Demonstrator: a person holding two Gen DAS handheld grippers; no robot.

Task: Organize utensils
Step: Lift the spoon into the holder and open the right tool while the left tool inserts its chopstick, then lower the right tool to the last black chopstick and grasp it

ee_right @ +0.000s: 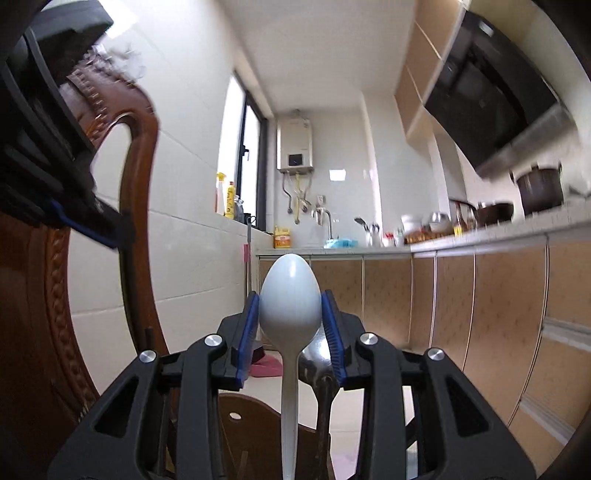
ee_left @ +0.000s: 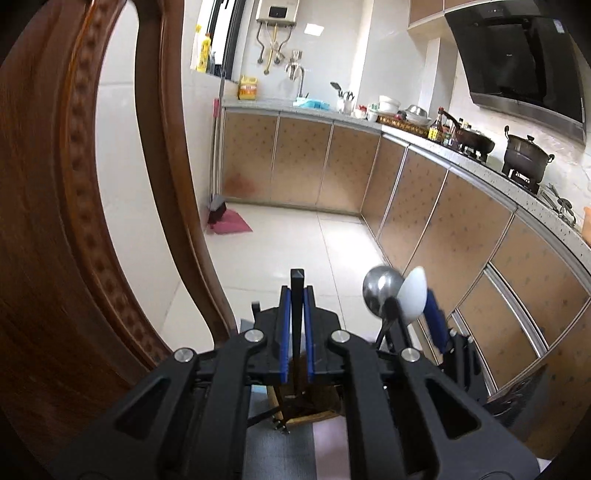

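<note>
Beside the carved wooden chair [ee_left: 74,221], near to far:

Left gripper [ee_left: 296,295]: clenched on a thin black stick-like utensil [ee_left: 297,291] that stands upright between its blue pads and pokes out past the tips; what kind of utensil it is cannot be told. It sits just right of the chair's curved back.

Right gripper [ee_right: 290,314]: grasping a white plastic spoon [ee_right: 290,295] by its bowl, the blue pads pressing on both edges, handle running back toward the camera. A metal spoon [ee_right: 319,363] lies behind it, against the right pad.

Both spoons, left view: metal spoon [ee_left: 380,290] and white spoon [ee_left: 413,295] bowls side by side, farther right of the chair than the left gripper.

Floor: pale tiles [ee_left: 295,240] beyond the chair, a red dustpan [ee_left: 231,221] near its far edge.

Counter [ee_left: 461,155]: well beyond the chair, carrying stacked bowls [ee_left: 389,103], bottles [ee_left: 439,127], a wok [ee_left: 474,142] and a dark pot [ee_left: 526,157].

Wall: water heater [ee_left: 277,11] farthest off.
</note>
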